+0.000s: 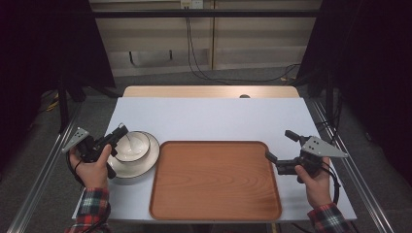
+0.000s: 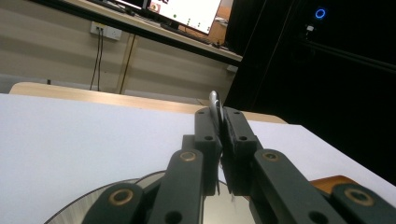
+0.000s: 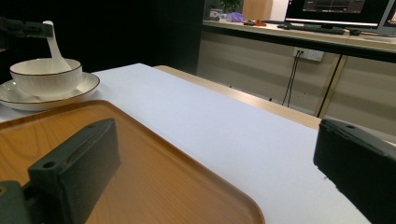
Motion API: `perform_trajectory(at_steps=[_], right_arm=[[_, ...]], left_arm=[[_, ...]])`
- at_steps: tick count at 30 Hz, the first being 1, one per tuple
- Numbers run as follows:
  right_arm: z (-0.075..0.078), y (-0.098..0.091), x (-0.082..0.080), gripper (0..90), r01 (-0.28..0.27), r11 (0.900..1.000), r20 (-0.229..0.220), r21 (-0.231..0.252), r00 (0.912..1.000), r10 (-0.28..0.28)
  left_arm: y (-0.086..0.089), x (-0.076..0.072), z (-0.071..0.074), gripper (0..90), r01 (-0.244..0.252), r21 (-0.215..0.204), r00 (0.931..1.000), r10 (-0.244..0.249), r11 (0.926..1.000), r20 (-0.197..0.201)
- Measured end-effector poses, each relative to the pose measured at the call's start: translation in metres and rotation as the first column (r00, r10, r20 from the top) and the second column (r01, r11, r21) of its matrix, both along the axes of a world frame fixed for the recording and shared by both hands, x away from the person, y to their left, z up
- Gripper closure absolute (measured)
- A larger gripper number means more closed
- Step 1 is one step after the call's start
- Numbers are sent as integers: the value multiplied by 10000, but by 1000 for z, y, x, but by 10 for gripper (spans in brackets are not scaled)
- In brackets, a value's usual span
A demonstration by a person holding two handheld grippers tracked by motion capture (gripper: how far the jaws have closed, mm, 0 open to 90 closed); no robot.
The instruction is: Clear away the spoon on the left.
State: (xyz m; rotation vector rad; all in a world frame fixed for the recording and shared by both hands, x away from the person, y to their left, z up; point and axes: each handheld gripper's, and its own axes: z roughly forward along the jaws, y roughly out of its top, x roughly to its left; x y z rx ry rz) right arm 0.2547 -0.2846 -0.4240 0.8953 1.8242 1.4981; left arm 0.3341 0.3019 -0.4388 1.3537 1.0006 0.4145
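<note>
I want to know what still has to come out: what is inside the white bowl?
A white spoon stands in the bowl, its handle clamped in the left gripper. The bowl sits on a plate. The spoon's tip and the bowl's bottom are hidden behind the rim.

tray (image 1: 216, 182): wood, smooth, soft satin sheen, grain visible
bowl (image 3: 44, 74): glazed ceramic, glossy white, dark rim line
plate (image 3: 77, 91): same glossy white glaze
spoon (image 3: 55, 46): glossy white ceramic
table (image 1: 214, 119): matt pale sheet, wooden strip at 12 o'clock
left gripper (image 2: 220, 126): matt black plastic, brass-coloured pivots
right gripper (image 3: 219, 182): matt black plastic
</note>
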Motion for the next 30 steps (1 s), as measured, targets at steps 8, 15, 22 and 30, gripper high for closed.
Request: perform_trajectory(at_steps=[8, 15, 22, 30], right_arm=[[0, 1, -1, 0, -10, 10000, -19, -30, 10000, 10], [0, 0, -1, 0, -34, 10000, 19, -33, 10000, 34], [1, 1, -1, 0, -66, 10000, 47, -25, 10000, 66], [1, 1, -1, 0, -96, 10000, 66, -17, 9999, 96]], left_arm=[[-4, -2, 2, 856, 125, 9, 9999, -125, 9999, 54], [-2, -6, 12, 856, 332, -153, 9988, -326, 9993, 358], [-2, -11, 26, 856, 359, -316, 9980, -342, 9989, 526], [-7, -13, 45, 855, 881, -582, 9952, -854, 9944, 475]])
